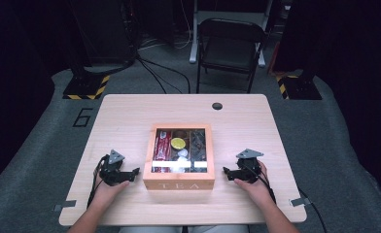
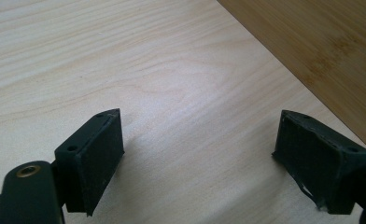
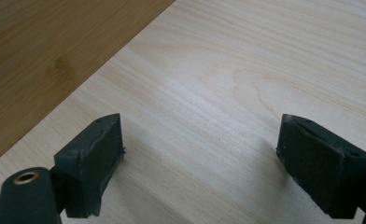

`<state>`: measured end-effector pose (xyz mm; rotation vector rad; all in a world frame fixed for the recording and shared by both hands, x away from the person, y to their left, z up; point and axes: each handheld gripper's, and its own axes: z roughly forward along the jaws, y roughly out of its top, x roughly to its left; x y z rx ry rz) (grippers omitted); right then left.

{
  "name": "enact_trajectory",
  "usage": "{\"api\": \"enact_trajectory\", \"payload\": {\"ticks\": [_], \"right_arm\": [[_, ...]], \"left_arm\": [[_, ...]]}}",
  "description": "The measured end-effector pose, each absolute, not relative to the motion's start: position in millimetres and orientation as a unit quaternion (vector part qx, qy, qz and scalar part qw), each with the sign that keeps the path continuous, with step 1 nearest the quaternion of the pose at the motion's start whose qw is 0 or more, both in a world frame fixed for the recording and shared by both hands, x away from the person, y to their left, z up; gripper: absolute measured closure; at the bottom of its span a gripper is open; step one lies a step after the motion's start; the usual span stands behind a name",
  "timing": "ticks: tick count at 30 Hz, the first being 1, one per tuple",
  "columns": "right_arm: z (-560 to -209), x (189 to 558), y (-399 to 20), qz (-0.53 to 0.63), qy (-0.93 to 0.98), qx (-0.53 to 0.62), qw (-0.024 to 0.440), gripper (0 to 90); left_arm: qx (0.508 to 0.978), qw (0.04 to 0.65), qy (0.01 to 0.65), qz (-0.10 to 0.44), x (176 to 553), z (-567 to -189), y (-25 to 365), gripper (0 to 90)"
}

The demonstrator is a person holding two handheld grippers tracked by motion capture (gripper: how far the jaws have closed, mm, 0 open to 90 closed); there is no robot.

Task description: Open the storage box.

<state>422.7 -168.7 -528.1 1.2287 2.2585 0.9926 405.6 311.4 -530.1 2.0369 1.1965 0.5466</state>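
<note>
A wooden tea box [image 1: 179,183] marked TEA stands at the middle of the light wood table [image 1: 130,116]. Its clear lid shows red packets, a yellow round item and white pieces inside. My left gripper [image 1: 134,172] rests on the table just left of the box, jaws pointing at its side, open and empty. My right gripper [image 1: 226,172] rests just right of the box, also open and empty. In the left gripper view the box's wooden wall [image 2: 321,51] fills the upper right beyond my gripper [image 2: 200,158]. In the right gripper view the box wall [image 3: 45,56] lies upper left of my gripper [image 3: 200,161].
A round cable hole [image 1: 217,106] sits near the table's far edge. A black folding chair [image 1: 230,46] stands on the floor beyond the table. Bare tabletop lies on both sides of the box and behind it.
</note>
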Motion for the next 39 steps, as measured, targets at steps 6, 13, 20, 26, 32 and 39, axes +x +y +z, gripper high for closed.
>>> {"api": "enact_trajectory", "payload": {"ticks": [6, 13, 20, 26, 32, 39], "right_arm": [[-528.3, 421.7, -168.3, 0.352, 0.801, 0.442, 0.195, 13.6], [-528.1, 421.4, -168.2, 0.351, 0.802, 0.443, 0.194, 13.7], [-528.5, 421.3, -168.1, 0.355, 0.799, 0.443, 0.197, 13.8], [-528.5, 421.3, -168.2, 0.355, 0.800, 0.443, 0.197, 13.9], [-528.3, 421.1, -168.0, 0.355, 0.800, 0.441, 0.199, 15.1], [-521.2, 417.2, -168.3, 0.339, 0.814, 0.434, 0.186, 28.8]], "left_arm": [[0.785, 0.351, 0.464, 0.211, 406.2, -530.2, 311.1, 14.6], [0.785, 0.351, 0.464, 0.211, 405.8, -530.2, 311.2, 14.7], [0.786, 0.352, 0.464, 0.209, 405.7, -529.9, 311.8, 15.2], [0.784, 0.352, 0.466, 0.209, 405.4, -529.5, 312.4, 16.7], [0.780, 0.354, 0.469, 0.212, 405.6, -529.1, 313.6, 20.6], [0.783, 0.348, 0.477, 0.197, 404.8, -523.5, 316.3, 27.5]]}}
